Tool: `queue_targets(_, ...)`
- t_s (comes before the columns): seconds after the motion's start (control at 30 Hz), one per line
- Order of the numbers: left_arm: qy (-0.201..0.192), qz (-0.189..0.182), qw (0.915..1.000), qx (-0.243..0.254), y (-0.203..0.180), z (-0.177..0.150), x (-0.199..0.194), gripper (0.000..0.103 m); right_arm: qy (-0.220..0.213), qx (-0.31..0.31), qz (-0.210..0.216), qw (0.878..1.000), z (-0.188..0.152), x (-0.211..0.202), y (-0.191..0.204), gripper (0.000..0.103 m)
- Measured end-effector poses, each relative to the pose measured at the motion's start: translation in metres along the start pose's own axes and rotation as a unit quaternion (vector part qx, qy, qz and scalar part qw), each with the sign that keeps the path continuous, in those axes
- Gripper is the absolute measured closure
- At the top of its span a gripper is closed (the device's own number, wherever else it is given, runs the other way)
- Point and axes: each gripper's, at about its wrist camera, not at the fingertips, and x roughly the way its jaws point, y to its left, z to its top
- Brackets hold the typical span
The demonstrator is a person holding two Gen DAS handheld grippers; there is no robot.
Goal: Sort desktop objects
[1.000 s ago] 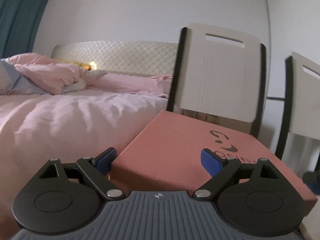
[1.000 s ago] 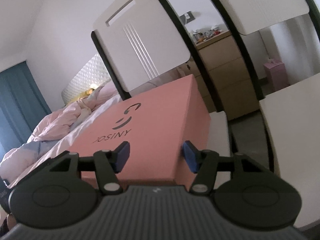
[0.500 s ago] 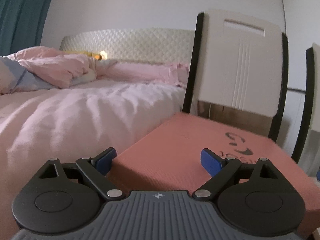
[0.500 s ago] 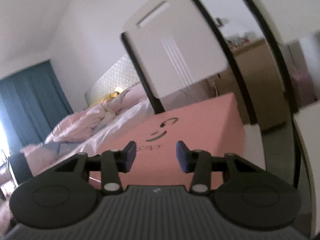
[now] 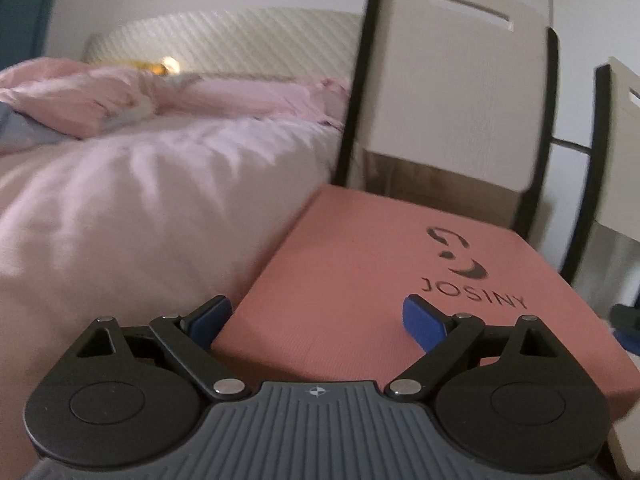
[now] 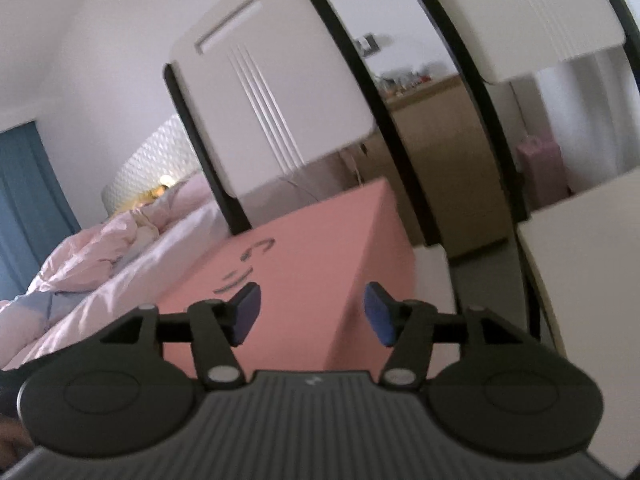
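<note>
A pink box marked JOSINY (image 5: 360, 280) lies on a chair seat, flat, logo side up. It also shows in the right wrist view (image 6: 312, 272). My left gripper (image 5: 316, 320) is open, its blue pads spread over the box's near left corner; contact cannot be told. My right gripper (image 6: 312, 312) is open, its pads straddling the box's near right corner. The tip of the right gripper shows at the far right of the left wrist view (image 5: 626, 324).
A white chair back with black posts (image 5: 452, 92) rises behind the box. A second chair (image 6: 580, 248) stands to the right. A bed with pink bedding (image 5: 132, 184) lies close on the left. A wooden dresser (image 6: 440, 152) is behind.
The right gripper's jaws narrowed half a second ago and have widened again. Both cameras shifted slightly around the box, which stays on the chair seat.
</note>
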Motion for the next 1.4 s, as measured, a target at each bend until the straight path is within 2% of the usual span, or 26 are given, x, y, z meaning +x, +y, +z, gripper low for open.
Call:
queue_targets(0.1,0.005,-0.013,0.9999,0.004,-0.003,-0.001,0.001,0.009,0.017,0.006,-0.001,1.000,-0.003,0.004,-0.005,0.040)
queue_targets(0.2,0.005,-0.019,0.9998,0.003,-0.002,-0.001,0.003,0.008,0.029,0.042,0.010,0.999,-0.003,0.010,-0.017,0.037)
queue_targets(0.37,-0.011,-0.015,0.9998,0.007,-0.004,-0.006,0.003,0.006,0.042,0.080,0.023,0.996,0.001,0.013,-0.031,0.050)
queue_targets(0.53,-0.004,-0.028,0.9995,0.014,0.000,-0.003,0.003,0.006,0.043,0.028,0.023,0.998,0.001,-0.002,-0.019,0.057)
queue_targets(0.87,-0.003,-0.042,0.9988,0.025,0.005,-0.010,-0.011,0.005,0.063,-0.021,0.044,0.997,-0.009,-0.039,-0.007,0.058)
queue_targets(1.1,-0.003,-0.045,0.9984,0.034,0.000,-0.011,-0.011,0.004,0.066,-0.027,0.053,0.996,-0.013,-0.056,-0.007,0.057)
queue_targets(1.4,0.000,-0.053,0.9977,0.042,-0.021,-0.010,0.000,0.004,0.059,-0.018,0.028,0.998,-0.007,-0.063,-0.017,0.058)
